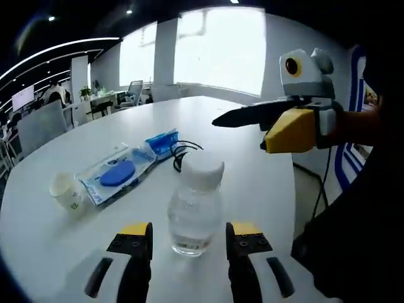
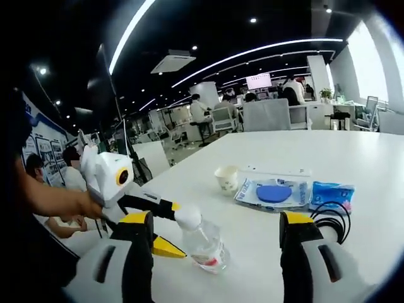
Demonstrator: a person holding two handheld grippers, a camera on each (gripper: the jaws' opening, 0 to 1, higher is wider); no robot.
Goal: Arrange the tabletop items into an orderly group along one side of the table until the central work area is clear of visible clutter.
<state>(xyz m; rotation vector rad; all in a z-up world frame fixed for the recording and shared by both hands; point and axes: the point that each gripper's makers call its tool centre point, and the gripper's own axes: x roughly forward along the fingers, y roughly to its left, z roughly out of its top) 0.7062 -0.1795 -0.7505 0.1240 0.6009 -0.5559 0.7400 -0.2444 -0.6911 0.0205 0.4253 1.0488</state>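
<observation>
Standing upright at lower centre of the left gripper view, the water bottle [image 1: 195,205] sat between the left gripper [image 1: 189,243]'s wide jaws, apparently untouched. Left of it lay the paper cup [image 1: 66,191] and blue packet [image 1: 117,173]. The right gripper [image 2: 214,243], jaws wide, held nothing, farther from the bottle.

past my round white table [image 1: 252,183] i see an open office: grey mesh chairs [image 2: 265,115] drawn up to it, bright tall windows [image 1: 218,47], long white ceiling light strips [image 2: 252,50], a wall screen [image 2: 259,81], and people seated at distant desks [image 2: 201,108].
</observation>
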